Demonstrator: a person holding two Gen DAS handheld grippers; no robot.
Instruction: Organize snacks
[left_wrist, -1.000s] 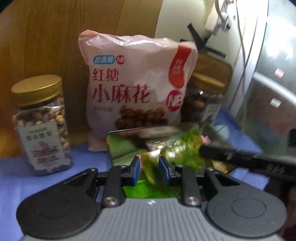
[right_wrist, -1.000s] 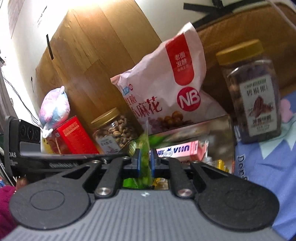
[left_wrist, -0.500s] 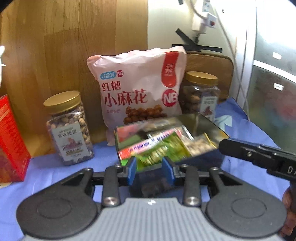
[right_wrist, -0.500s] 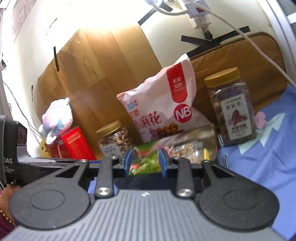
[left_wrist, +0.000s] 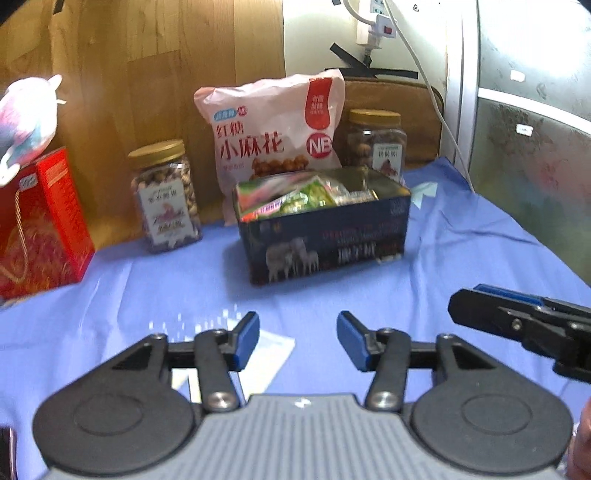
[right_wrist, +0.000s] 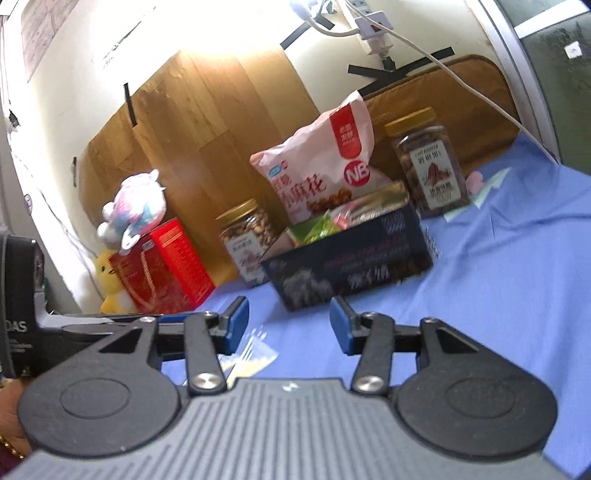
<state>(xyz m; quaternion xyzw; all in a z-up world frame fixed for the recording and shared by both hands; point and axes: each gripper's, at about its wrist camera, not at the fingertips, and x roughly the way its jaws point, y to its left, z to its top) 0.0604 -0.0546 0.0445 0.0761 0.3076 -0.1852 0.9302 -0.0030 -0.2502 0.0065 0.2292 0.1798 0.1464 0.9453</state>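
A dark open box (left_wrist: 325, 236) stands on the blue cloth and holds several snack packets, green and pink ones (left_wrist: 295, 195) on top. It also shows in the right wrist view (right_wrist: 351, 254). My left gripper (left_wrist: 297, 338) is open and empty, well in front of the box. My right gripper (right_wrist: 288, 325) is open and empty, also in front of the box. A small pale packet (left_wrist: 266, 358) lies on the cloth under my left fingers and shows in the right wrist view (right_wrist: 255, 358).
Behind the box stand a pink snack bag (left_wrist: 273, 129), a nut jar (left_wrist: 166, 195) on the left and another jar (left_wrist: 376, 142) on the right. A red carton (left_wrist: 40, 225) with a plush toy (left_wrist: 26, 118) is far left. A wooden board backs them.
Both grippers have let go of the green packet, opened wide and pulled back from the box. The green packet now lies in the box.
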